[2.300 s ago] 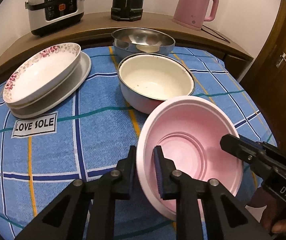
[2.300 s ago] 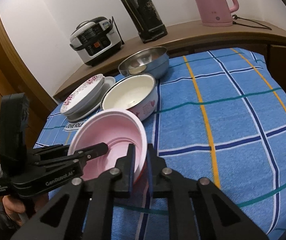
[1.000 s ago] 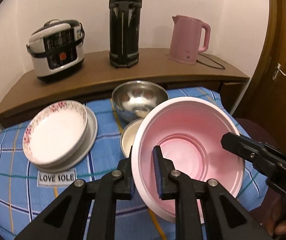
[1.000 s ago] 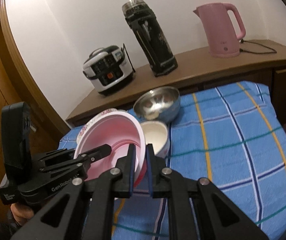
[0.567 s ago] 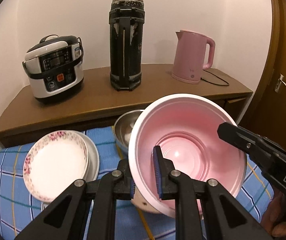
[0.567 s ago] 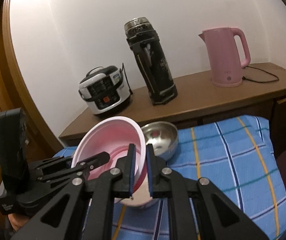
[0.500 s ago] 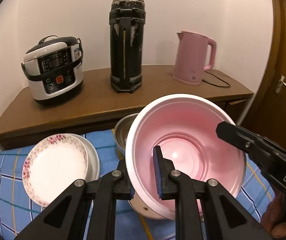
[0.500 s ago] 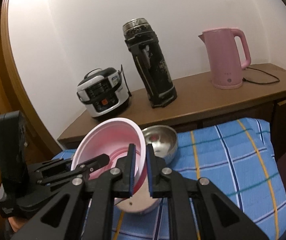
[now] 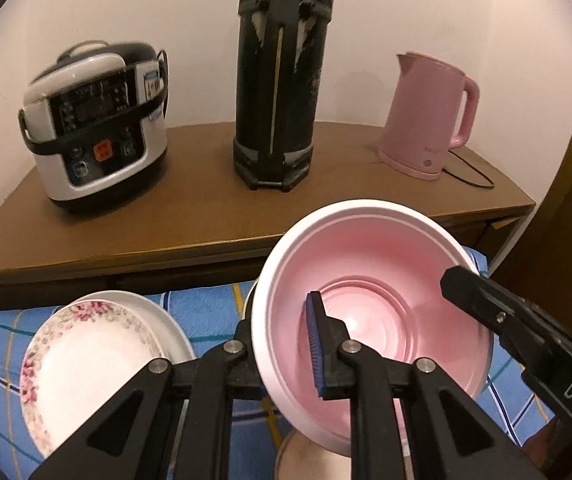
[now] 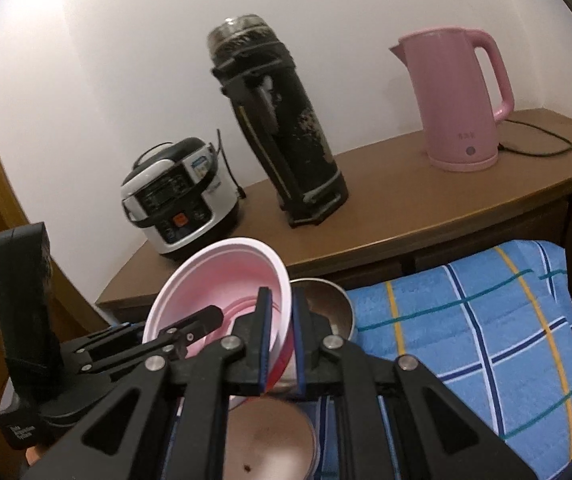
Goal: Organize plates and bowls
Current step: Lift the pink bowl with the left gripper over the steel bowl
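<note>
Pink bowl [image 9: 370, 320] held airborne, tilted, above cream bowl [image 10: 269, 436]. Left gripper [image 9: 281, 344] clamped on rim at 9 o'clock, right gripper [image 10: 281, 344] at 3. Looks light, thin plastic, prob. slippery; rim grip advised.

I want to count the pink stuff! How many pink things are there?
2: the pink bowl, clamped by both hand-held grippers above the table, and the pink electric kettle on the wooden counter's right end. Others may be hidden.

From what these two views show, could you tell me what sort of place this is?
Probably a home kitchen or dining corner: a rice cooker, a tall black thermos and a pink electric kettle stand on a wooden sideboard behind a cloth-covered table.
</note>
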`<state>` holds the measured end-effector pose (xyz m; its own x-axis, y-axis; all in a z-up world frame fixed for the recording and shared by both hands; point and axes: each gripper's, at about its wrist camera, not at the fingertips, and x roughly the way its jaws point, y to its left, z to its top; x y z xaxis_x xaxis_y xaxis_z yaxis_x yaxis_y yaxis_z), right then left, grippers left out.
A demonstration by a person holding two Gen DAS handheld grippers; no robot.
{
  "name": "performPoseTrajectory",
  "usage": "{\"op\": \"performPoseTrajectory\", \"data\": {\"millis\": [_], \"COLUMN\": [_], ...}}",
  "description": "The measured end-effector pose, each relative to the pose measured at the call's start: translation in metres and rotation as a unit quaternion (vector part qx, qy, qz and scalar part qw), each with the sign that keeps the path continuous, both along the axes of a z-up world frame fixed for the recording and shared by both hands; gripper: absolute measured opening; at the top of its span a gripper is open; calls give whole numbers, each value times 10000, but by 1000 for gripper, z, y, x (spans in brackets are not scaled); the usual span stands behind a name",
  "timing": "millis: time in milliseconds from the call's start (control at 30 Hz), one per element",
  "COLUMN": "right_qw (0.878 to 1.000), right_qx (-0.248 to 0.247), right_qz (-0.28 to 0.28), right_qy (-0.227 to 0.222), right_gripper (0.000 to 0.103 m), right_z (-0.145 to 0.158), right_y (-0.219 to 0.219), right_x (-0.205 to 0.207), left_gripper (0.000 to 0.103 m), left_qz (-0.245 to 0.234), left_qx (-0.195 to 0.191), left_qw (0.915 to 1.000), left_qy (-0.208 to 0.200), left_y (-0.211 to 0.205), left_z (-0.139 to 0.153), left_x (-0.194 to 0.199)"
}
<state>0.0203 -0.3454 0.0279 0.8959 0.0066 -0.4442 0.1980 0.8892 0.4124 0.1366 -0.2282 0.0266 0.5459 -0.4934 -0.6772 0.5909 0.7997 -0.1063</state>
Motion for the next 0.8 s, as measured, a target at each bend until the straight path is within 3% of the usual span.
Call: {"op": "performPoseTrajectory", "data": {"millis": [333, 800], "right_qw": [9990, 9989], "right_qx": [366, 63], "right_qz": [-122, -135], "right_qy": [237, 444], "right_gripper": [10, 11], "right_z": [-31, -53], "right_y": [-18, -18], "right_x": [24, 36], "left_gripper": [17, 18], "left_qz": [94, 194], "left_qx": [122, 498], "left_qw": [9989, 9978], "left_qy": [451, 390], "left_y": [-16, -28], "left_z": [-29, -47], "left_x": [28, 34]}}
